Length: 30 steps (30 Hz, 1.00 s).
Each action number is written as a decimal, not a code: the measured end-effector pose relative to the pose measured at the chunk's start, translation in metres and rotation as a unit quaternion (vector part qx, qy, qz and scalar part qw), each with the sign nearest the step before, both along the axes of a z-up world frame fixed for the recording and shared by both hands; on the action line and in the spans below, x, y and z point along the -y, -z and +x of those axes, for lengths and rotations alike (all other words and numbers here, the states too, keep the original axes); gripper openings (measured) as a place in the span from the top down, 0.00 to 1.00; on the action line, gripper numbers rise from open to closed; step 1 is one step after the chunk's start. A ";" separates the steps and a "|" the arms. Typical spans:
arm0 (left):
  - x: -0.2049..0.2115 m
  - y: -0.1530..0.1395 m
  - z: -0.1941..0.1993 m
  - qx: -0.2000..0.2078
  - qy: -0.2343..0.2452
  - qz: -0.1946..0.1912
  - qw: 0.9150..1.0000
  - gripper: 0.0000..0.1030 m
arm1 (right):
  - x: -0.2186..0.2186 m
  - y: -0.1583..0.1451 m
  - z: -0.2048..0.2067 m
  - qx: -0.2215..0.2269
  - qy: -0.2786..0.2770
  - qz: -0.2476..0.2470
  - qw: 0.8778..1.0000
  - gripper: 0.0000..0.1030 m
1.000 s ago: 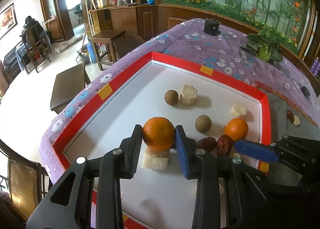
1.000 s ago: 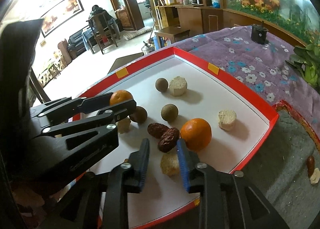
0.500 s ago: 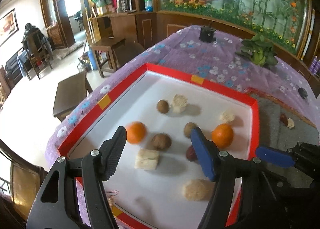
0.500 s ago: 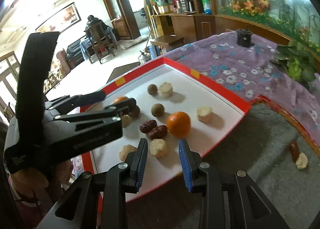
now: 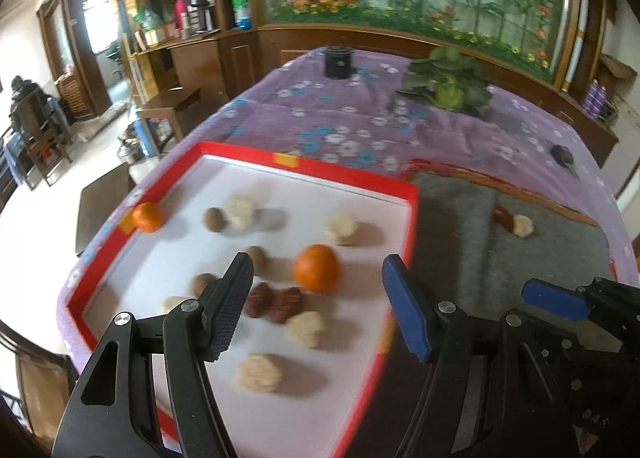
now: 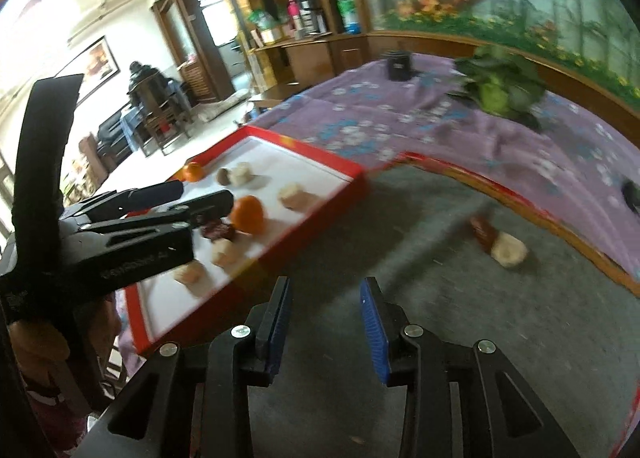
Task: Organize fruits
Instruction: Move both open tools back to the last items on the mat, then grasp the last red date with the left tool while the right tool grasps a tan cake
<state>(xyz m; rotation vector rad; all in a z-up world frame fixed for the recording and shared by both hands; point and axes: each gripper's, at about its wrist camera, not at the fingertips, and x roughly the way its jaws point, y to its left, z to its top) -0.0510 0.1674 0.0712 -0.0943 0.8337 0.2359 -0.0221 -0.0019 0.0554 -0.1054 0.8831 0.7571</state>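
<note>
Here the left hand-held gripper (image 5: 318, 300) hangs wide open over the near part of the red-rimmed tray (image 5: 404, 226), nothing between its jaws. The right hand-held gripper (image 6: 326, 328) is over the grey mat (image 6: 420, 278) beside the tray; its jaws are opening, with nothing between them.

Tray contents, left wrist view, blurred:
- large orange (image 5: 316, 268) near the middle-right, just beside two dark red dates (image 5: 274, 304)
- small orange (image 5: 148, 217) at the far left rim
- brown round fruits (image 5: 214, 219), one touching a pale chunk (image 5: 240, 212) toward the back
- more pale chunks: one (image 5: 340, 228) toward the right rim, two (image 5: 306, 330) at the near side

Off the tray: one date (image 6: 482, 232) touching a pale chunk (image 6: 508, 254) on the grey mat, well apart from the rest. The bench carries a purple flowered cloth (image 5: 340, 126) with a green plant (image 5: 448, 86) and a black cup (image 5: 338, 62) at the back.
</note>
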 end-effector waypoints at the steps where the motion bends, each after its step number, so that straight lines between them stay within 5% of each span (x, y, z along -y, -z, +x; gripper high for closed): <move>1: 0.006 0.000 0.002 -0.002 0.006 -0.001 1.000 0.34 | 0.007 0.001 0.000 0.001 0.005 -0.002 1.000 0.67; 13: 0.051 0.007 0.026 -0.022 0.054 -0.026 0.998 0.34 | 0.074 0.023 0.043 -0.002 0.090 -0.014 0.996 0.64; 28: 0.060 0.015 0.054 -0.050 0.070 -0.053 0.995 0.34 | 0.048 0.043 0.109 0.041 0.003 -0.082 0.996 0.62; 30: 0.064 0.015 0.058 -0.052 0.074 -0.057 0.994 0.34 | 0.051 0.043 0.107 0.039 0.007 -0.089 0.995 0.70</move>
